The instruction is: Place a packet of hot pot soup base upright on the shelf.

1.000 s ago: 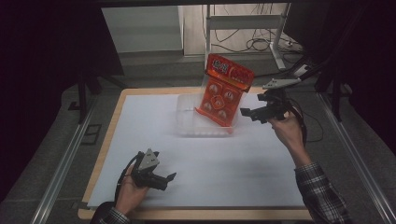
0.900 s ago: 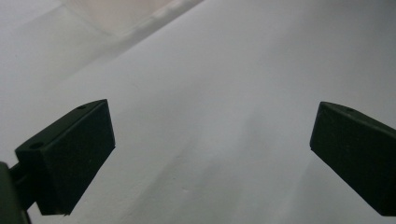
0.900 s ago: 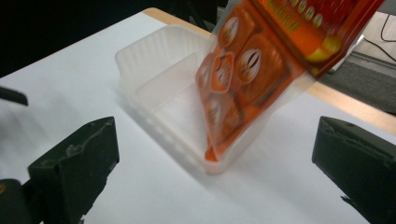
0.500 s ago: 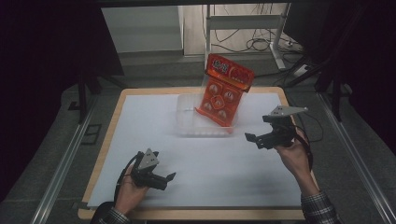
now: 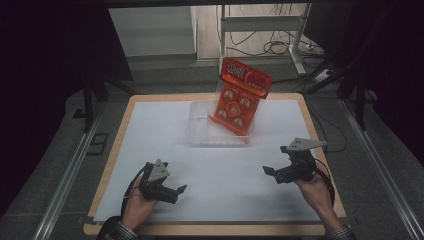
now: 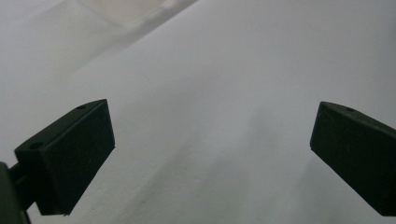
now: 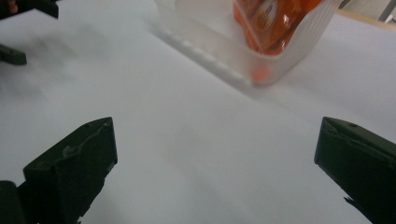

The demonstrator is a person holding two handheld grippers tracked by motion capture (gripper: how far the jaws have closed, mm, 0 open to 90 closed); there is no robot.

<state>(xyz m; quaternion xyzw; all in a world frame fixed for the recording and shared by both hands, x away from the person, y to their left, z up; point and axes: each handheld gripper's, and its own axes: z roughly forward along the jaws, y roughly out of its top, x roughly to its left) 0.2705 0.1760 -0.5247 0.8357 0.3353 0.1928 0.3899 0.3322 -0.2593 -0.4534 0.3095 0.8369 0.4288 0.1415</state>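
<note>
Resting low over the white sheet-covered table (image 5: 165, 145), left gripper (image 5: 172, 191) and right gripper (image 5: 272, 172) — jaws wide apart, holding nothing. Orange printed plastic packet (image 5: 240, 102) leans upright in a clear ribbed plastic tub (image 7: 289, 53), ahead of the right jaws. Judged step: parking both hands — best kept clear of the tub. Wooden table rim; dark room, floor cables beyond.

My two grippers are black, each topped with a grey three-cornered plate (image 5: 160, 170) and trailing a black cable (image 5: 131, 186). My jaws are blocky black pads. My cuffs (image 5: 120, 232) are plaid.
</note>
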